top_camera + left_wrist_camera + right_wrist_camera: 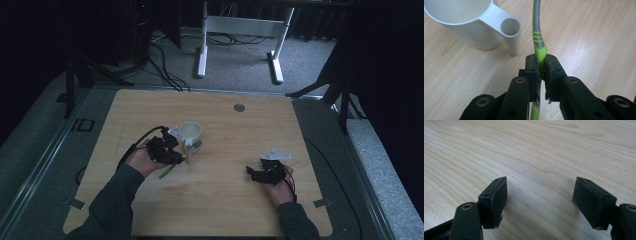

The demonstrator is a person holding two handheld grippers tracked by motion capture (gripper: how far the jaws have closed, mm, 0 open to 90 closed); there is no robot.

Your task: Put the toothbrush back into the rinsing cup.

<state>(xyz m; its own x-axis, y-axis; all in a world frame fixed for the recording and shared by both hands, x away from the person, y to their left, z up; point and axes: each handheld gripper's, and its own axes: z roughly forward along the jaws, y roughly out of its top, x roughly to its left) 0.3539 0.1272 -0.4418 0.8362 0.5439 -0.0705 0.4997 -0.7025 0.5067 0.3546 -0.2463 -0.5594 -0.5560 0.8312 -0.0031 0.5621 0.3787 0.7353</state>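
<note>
Dim room, dark curtains to either side; grey carpet floor (240, 65) beyond the table, with loose black cables (162, 67) trailing across it and the white metal legs of another desk (240, 37) at the back. The work surface is a pale wood-grain tabletop with rounded corners (225, 200), a small round grey cap (239, 107) set into it near the far edge. Left of centre stands a white plastic cup with a tube-shaped holder on its side (190, 132); in the left gripper view the cup (474, 27) sits just ahead and to one side of the jaws, apart from them. The left gripper (540, 65) has its jaws clamped tight on a slim lime-green and grey handled tool (539, 47), gripped on the green part, the grey shaft running forward over the table beside the cup. The right gripper (540, 200) rests low over bare wood, well apart from the cup, jaws spread wide with nothing between the pads.
</note>
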